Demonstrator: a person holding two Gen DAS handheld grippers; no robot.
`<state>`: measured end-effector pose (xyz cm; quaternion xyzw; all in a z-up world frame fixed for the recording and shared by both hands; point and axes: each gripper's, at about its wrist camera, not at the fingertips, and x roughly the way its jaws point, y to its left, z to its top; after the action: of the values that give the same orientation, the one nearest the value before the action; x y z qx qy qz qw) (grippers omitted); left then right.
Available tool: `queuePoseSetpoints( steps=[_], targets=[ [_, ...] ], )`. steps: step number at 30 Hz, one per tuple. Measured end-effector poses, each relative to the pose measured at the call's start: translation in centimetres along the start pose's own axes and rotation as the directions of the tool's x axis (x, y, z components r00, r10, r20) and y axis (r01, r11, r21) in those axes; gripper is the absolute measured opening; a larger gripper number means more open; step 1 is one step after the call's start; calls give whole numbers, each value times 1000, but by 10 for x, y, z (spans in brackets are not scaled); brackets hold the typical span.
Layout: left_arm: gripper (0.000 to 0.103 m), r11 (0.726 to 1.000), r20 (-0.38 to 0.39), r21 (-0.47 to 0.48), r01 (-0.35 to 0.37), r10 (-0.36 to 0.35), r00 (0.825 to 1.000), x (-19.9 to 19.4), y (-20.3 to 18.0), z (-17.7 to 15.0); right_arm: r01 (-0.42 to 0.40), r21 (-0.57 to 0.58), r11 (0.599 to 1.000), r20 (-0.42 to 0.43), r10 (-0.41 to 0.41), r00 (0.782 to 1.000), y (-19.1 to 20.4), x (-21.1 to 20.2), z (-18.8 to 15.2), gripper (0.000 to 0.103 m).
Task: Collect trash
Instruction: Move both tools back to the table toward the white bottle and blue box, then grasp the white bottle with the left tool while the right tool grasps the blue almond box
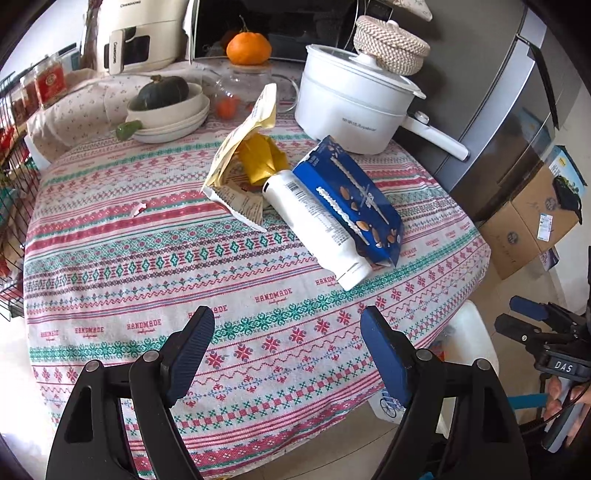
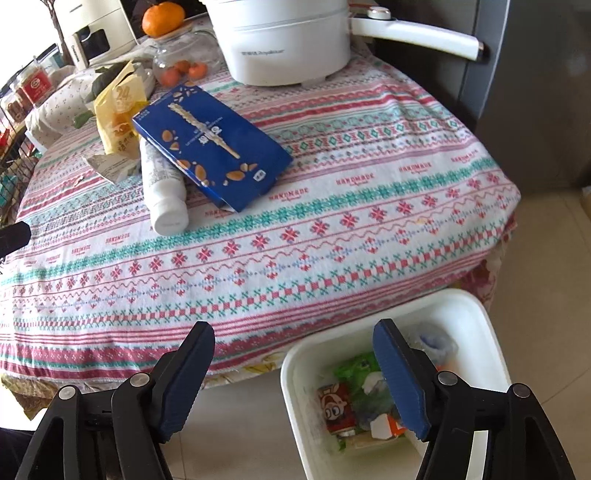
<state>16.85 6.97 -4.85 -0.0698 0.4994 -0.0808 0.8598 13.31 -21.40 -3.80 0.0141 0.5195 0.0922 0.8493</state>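
Observation:
On the patterned tablecloth (image 1: 147, 266) lies a blue snack box (image 1: 351, 206) (image 2: 210, 144), resting on a white bottle (image 1: 317, 229) (image 2: 162, 188) that lies on its side. Beside them is an open cream and yellow bag (image 1: 240, 155) (image 2: 118, 110), and a small paper scrap (image 1: 139, 208) lies further left. My left gripper (image 1: 288, 312) hovers open over the table's near edge with nothing between its fingers. My right gripper (image 2: 293, 326) is open and empty, with one finger over a white bin (image 2: 476, 321) on the floor that holds several wrappers.
At the back of the table stand a white electric pot (image 1: 347, 107) with a long handle (image 2: 417, 35), stacked bowls with a green squash (image 1: 162, 92), a glass jar with an orange (image 1: 248, 48) on it, and an appliance. A wire rack (image 1: 14, 221) stands left, cardboard boxes (image 1: 528, 225) right.

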Motion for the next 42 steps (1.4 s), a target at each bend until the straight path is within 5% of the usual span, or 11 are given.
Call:
queuePoseSetpoints(
  steps=[12,15,23,35,42],
  targets=[
    [83,996,-65,-87,30,-35,997,76,-5,43,-36,-37,999,24,36,999,13,17,56,82],
    [82,995,-56,-94,37,-42,998,95,-15,55,-11,-16,1000,-27,11,1000,4,38,61,82],
    [65,997,-86,-75,29,-35,996,139,-35,75,37,28,999,-2,-37,999,-17,48,83,82],
    [65,990,-103,-139,40,-55,993,162,-36,82,26,57,998,-17,-25,1000,-33,51,84,82],
    [61,995,-135,-96,12,-25,991,161,-43,76,40,50,998,-21,-39,999,-39,44,73,82]
  ],
)
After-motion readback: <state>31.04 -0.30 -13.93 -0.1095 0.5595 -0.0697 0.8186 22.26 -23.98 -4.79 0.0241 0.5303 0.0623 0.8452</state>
